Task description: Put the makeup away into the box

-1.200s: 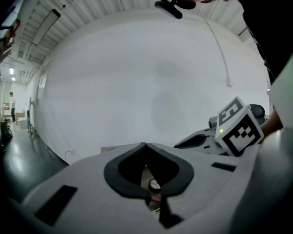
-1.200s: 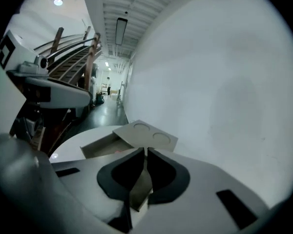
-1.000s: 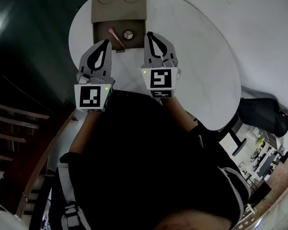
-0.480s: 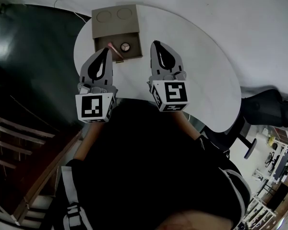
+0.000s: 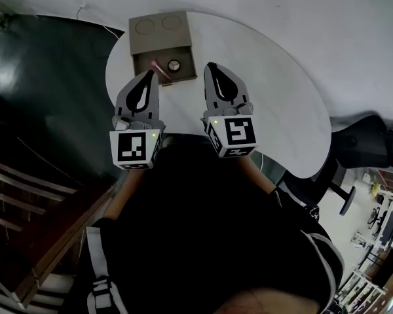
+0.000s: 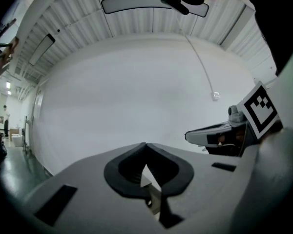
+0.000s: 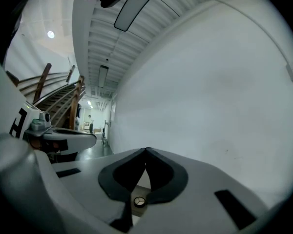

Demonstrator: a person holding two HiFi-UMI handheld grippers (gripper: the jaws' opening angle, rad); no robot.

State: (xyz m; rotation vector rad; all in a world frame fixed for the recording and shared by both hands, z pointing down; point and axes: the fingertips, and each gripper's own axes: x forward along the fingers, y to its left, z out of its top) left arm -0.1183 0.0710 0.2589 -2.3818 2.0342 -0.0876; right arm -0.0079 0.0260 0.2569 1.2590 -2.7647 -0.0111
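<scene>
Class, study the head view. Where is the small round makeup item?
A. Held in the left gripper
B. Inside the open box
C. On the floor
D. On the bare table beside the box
B: the round makeup item lies inside the open box, next to a pink stick.

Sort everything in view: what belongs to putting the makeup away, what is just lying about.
Job: open tan box; slim pink stick in it; small round white-topped pot beside the stick; left tool and right tool, both shut, empty.
Lying about: round white table; black office chair; wooden stairs.
</scene>
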